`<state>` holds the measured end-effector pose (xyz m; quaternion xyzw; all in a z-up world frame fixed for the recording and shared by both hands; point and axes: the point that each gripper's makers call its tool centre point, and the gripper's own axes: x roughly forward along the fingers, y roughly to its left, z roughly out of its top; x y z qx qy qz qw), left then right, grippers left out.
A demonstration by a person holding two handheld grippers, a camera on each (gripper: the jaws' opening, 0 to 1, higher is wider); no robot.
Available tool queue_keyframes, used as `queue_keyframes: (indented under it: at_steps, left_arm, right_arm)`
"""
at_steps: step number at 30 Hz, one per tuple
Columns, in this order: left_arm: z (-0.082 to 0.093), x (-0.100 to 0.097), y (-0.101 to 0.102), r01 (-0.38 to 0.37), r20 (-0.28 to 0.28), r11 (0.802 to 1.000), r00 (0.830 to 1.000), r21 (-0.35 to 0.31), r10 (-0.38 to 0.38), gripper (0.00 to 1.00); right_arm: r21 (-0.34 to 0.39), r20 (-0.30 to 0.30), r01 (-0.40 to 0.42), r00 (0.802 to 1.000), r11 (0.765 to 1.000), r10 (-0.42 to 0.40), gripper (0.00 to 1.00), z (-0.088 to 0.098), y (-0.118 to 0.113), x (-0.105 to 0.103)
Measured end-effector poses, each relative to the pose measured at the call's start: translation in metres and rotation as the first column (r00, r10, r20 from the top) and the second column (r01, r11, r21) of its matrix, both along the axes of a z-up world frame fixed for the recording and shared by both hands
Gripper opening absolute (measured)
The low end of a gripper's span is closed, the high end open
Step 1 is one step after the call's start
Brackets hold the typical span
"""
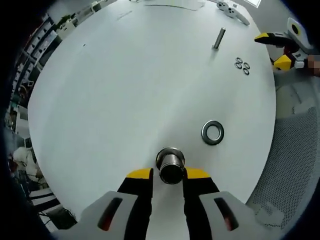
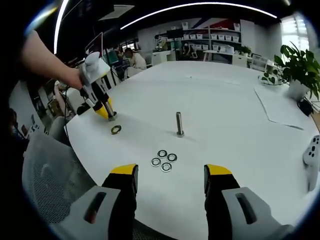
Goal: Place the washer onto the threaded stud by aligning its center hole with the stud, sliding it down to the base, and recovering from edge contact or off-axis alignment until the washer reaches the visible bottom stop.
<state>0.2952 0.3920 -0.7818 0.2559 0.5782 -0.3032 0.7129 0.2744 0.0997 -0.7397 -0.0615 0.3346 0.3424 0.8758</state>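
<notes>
My left gripper [image 1: 170,174] is shut on a short metal threaded stud [image 1: 170,164], seen end-on between the yellow-tipped jaws. A large washer [image 1: 212,132] lies flat on the white table just right of it. In the right gripper view the left gripper [image 2: 106,111] holds that stud [image 2: 111,116] upright on the table, with the large washer [image 2: 116,129] beside it. A second stud [image 2: 179,125] stands upright mid-table, with several small washers [image 2: 164,160] in front of it. My right gripper [image 2: 170,172] is open and holds nothing, hovering near the table edge before the small washers.
A grey mesh chair [image 2: 50,170] sits at the table's near edge. A sheet of paper [image 2: 285,107], a potted plant [image 2: 300,65] and a white device [image 2: 312,150] are at the right. A person's arm [image 2: 45,57] holds the left gripper.
</notes>
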Motion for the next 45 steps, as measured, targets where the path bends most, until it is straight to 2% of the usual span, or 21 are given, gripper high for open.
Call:
queue_keyframes:
  at_steps: [3,12,17,27,34,45]
  left_arm:
    - [0.0,0.0,0.004,-0.045,0.01,0.999,0.999,-0.012,0.045,0.21]
    - [0.002,-0.019,0.003,-0.082,0.008,0.996,0.997,-0.028,0.083,0.21]
    - [0.003,-0.024,0.003,-0.079,0.006,0.996,0.997,-0.03,0.079,0.19]
    - [0.011,-0.035,-0.01,-0.103,0.014,0.992,0.994,-0.068,0.104,0.2]
    - [0.011,-0.042,-0.024,-0.039,0.016,0.998,0.999,-0.052,0.04,0.2]
    - [0.009,-0.039,-0.048,-0.002,0.018,0.998,1.0,-0.064,0.004,0.2]
  right_arm:
    - [0.0,0.001,0.0,1.0,1.0,0.0,0.55,0.0,0.0,0.0]
    - [0.0,0.001,0.007,1.0,1.0,-0.007,0.55,0.0,-0.001,0.001]
    - [-0.004,-0.001,0.011,1.0,1.0,-0.011,0.55,-0.001,-0.002,0.001]
    - [-0.003,0.001,0.004,1.0,1.0,-0.004,0.55,0.0,-0.001,0.0]
    - [0.002,0.005,0.004,1.0,1.0,-0.004,0.55,0.001,-0.001,0.001]
    - [0.002,0.004,0.002,1.0,1.0,-0.002,0.55,0.001,-0.001,0.0]
